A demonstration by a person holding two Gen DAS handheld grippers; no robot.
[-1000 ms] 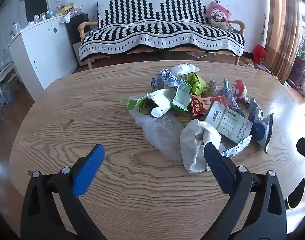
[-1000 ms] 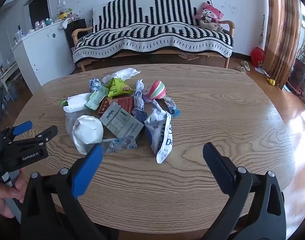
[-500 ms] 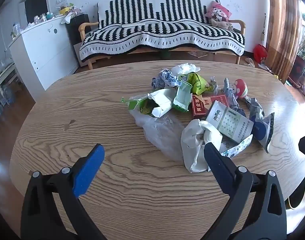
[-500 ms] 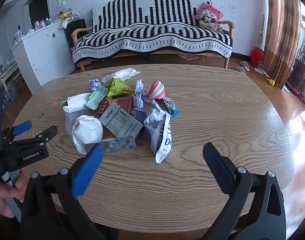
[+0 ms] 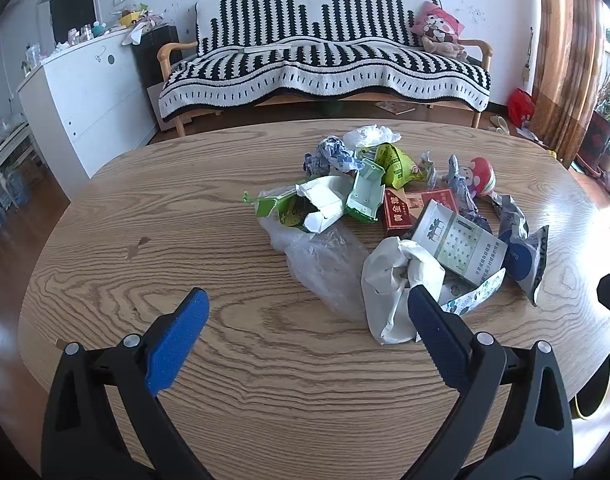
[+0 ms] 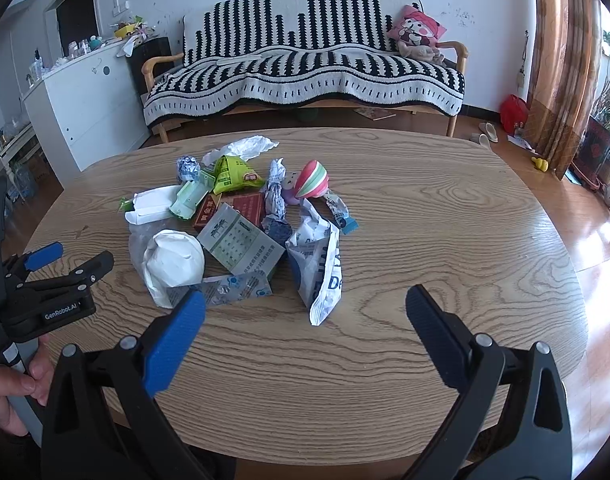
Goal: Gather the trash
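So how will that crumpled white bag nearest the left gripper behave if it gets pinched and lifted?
The crumpled white bag looks thin and creased, so it is probably floppy and light. It touches the clear plastic bag, which might drag along.

My left gripper hung level with its blue-padded fingers spread wide, nothing between them. My right gripper sat the same way, jaws wide apart and empty. From the right wrist view, my left hand was wrapped round the left gripper's grey handle.
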